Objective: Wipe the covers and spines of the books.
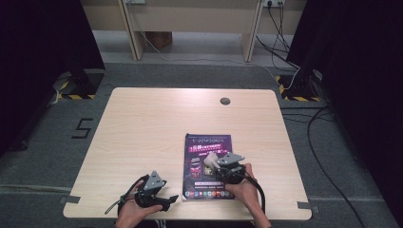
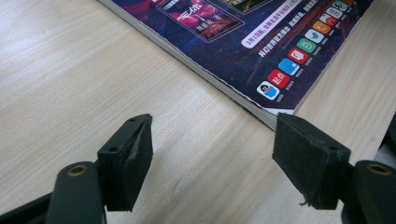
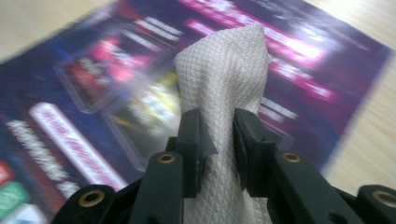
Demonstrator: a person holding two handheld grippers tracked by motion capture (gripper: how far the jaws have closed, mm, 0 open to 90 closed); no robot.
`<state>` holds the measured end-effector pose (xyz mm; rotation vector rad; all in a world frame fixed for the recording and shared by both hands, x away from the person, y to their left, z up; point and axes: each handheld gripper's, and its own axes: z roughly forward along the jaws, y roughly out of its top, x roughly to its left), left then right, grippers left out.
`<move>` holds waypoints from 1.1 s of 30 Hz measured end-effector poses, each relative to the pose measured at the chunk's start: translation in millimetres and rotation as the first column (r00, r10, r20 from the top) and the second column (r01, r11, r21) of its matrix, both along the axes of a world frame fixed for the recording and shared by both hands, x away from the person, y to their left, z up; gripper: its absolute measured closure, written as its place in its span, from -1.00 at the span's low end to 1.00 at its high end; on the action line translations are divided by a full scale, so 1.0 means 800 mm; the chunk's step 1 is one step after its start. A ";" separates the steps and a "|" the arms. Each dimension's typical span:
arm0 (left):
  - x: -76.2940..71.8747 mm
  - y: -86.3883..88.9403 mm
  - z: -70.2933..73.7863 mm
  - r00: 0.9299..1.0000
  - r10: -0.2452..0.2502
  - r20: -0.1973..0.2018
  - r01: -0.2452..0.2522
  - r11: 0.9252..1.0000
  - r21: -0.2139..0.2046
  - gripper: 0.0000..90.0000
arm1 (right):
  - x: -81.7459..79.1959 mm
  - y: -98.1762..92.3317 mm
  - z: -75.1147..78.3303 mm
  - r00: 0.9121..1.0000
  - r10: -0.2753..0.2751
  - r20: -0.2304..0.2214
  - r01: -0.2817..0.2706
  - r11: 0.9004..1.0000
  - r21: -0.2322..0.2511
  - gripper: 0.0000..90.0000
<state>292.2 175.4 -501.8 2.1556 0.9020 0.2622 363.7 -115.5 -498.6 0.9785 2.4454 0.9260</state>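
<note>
Wooden table (image 1: 142,123) mostly bare; magazine (image 1: 209,147) near front edge, right gripper (image 1: 212,159) clamping cloth (image 3: 224,79).

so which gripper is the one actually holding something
The right gripper: its jaws pinch a white cloth over the magazine. The left gripper stands open on bare table.

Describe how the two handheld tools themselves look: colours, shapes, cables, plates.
Both are black. The left tool carries a grey three-cornered plate on top and trails a black cable; its two jaws end in thick, blocky dark pads. The right tool bears a similar grey plate and a thicker black cable looping back past the hand. Its arms show brass-coloured rivets.
</note>
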 end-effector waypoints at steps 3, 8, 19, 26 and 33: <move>-0.001 0.003 0.001 1.000 -0.001 -0.005 0.001 1.000 0.001 -0.40 | -0.006 0.017 -0.001 0.999 0.041 0.001 -0.041 0.999 0.000 0.62; 0.000 0.013 0.004 1.000 0.022 -0.002 -0.022 1.000 -0.002 -0.41 | -0.017 0.037 -0.001 0.996 0.089 -0.005 -0.089 0.996 0.006 0.62; 0.007 0.029 0.006 0.997 0.074 0.011 -0.074 0.997 -0.003 -0.41 | -0.043 0.070 -0.002 0.981 0.193 -0.012 -0.193 0.981 0.016 0.62; 0.014 0.042 0.009 0.994 0.109 0.031 -0.109 0.994 0.008 -0.41 | -0.058 0.079 -0.002 0.970 0.242 -0.014 -0.242 0.970 0.007 0.62; 0.012 0.044 0.007 0.993 0.117 0.033 -0.117 0.993 0.019 -0.40 | -0.057 0.066 -0.001 0.976 0.217 -0.014 -0.217 0.976 0.003 0.62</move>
